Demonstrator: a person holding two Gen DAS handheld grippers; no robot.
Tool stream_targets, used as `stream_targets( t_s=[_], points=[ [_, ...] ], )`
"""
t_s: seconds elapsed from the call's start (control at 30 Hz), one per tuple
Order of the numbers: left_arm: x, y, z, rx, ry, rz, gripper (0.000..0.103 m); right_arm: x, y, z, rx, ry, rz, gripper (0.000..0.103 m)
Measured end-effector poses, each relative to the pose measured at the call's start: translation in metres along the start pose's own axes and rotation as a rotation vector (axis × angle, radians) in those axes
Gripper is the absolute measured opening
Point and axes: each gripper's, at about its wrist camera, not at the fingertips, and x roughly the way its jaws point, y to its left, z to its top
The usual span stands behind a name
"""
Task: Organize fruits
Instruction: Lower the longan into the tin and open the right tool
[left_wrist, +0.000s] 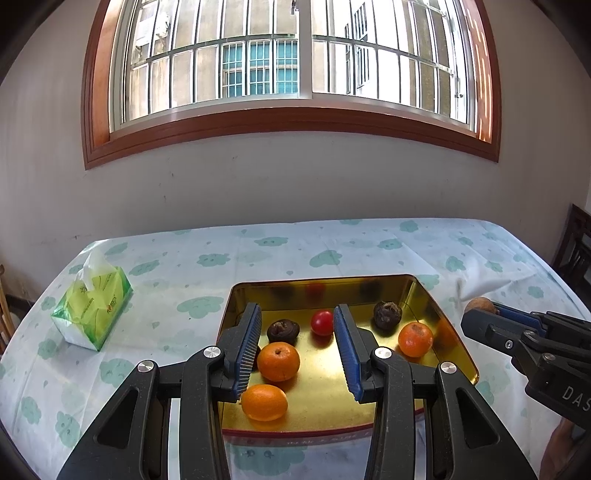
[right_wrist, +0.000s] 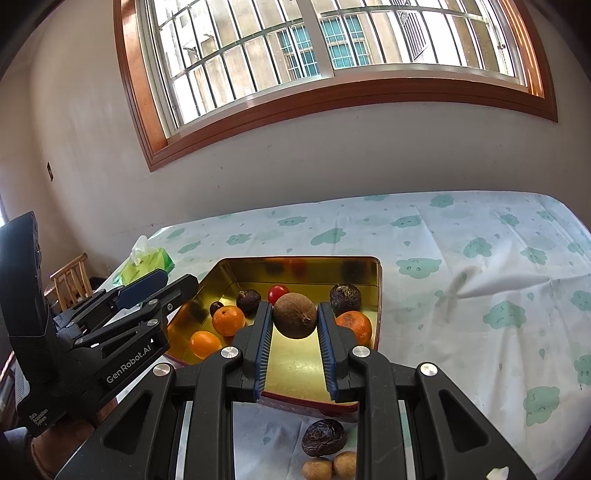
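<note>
Daylight from a barred window (left_wrist: 295, 55) fell on a table under a cloud-print cloth (left_wrist: 332, 247), where a gold tin tray (left_wrist: 448, 325) sat. Ahead of the left gripper (left_wrist: 297, 347), whose jaws stood partly apart and held nothing, the tray carried three oranges: one (left_wrist: 264, 401) just below its left pad, one (left_wrist: 278, 361) between the fingers, and one (left_wrist: 415, 339) off to its right. Beyond them lay a red tomato (left_wrist: 322, 322) and two dark wrinkled fruits (left_wrist: 283, 331). A green tissue pack (left_wrist: 92, 306) stood well off to its left. The right gripper (right_wrist: 295, 317) was clamped on a round brown fruit (right_wrist: 295, 315), pinched between its blue pads above the tray. Beneath that gripper, on the cloth and nearer than the tray, lay another dark wrinkled fruit (right_wrist: 324, 437) and two small tan fruits (right_wrist: 317, 469), touching each other.
</note>
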Motion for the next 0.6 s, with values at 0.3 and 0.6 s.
stream_targets(
  t_s=[0.3,0.6],
  points=[
    [0.002,0.013,-0.001,-0.010,-0.002,0.027,0.042,0.006,0.004,-0.001,-0.011,0.011,0.003,0.023],
    [0.003,0.044,0.001,-0.058,-0.002,0.071,0.042,0.013,0.005,0.000,-0.012,0.021,0.008,0.023]
  ],
)
